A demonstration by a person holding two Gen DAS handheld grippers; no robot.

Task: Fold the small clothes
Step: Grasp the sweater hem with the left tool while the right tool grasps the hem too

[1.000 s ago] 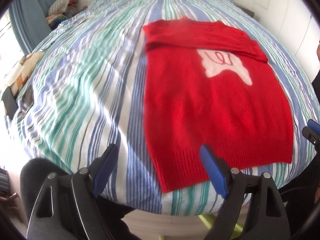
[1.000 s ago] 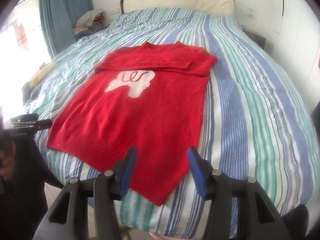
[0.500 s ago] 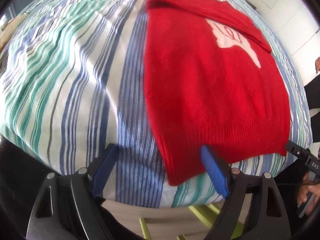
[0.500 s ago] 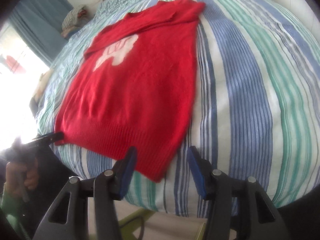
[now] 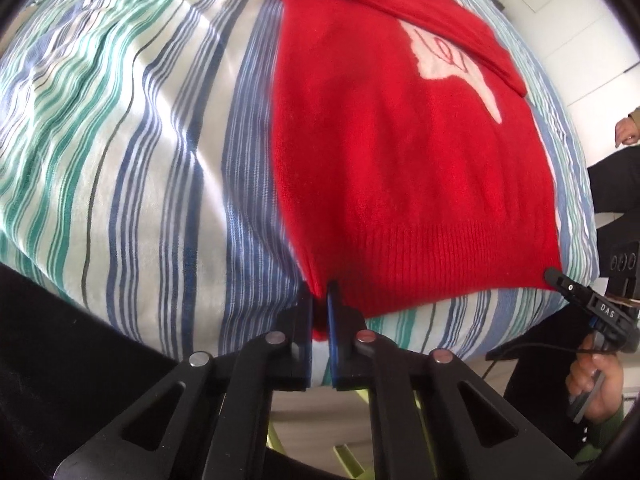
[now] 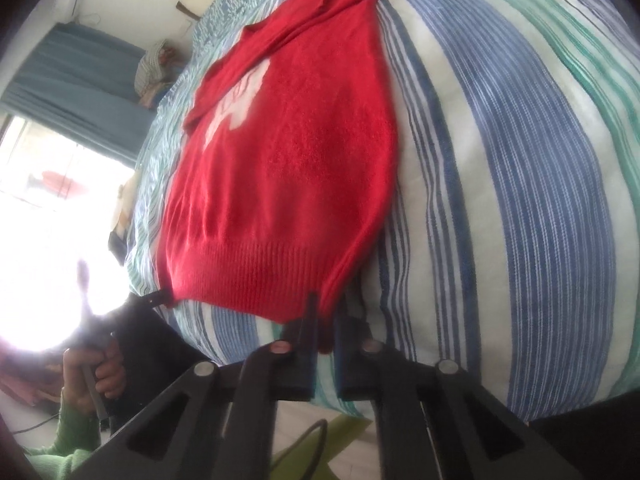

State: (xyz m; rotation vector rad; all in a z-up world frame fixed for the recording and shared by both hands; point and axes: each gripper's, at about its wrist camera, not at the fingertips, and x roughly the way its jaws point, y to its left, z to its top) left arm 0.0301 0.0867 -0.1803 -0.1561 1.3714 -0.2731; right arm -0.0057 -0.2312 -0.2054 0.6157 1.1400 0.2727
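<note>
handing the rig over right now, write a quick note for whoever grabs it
Left gripper: shut on the left bottom corner of the red sweater.
Right gripper: shut on the right bottom corner.
Sweater lies flat on the striped bed, white design up, hem at the near edge, sleeves already folded across the chest.
Done: sleeves in, both hem corners pinched.
Left: probably lift the hem and carry it up toward the collar, lay it down, let go, then smooth it.
</note>
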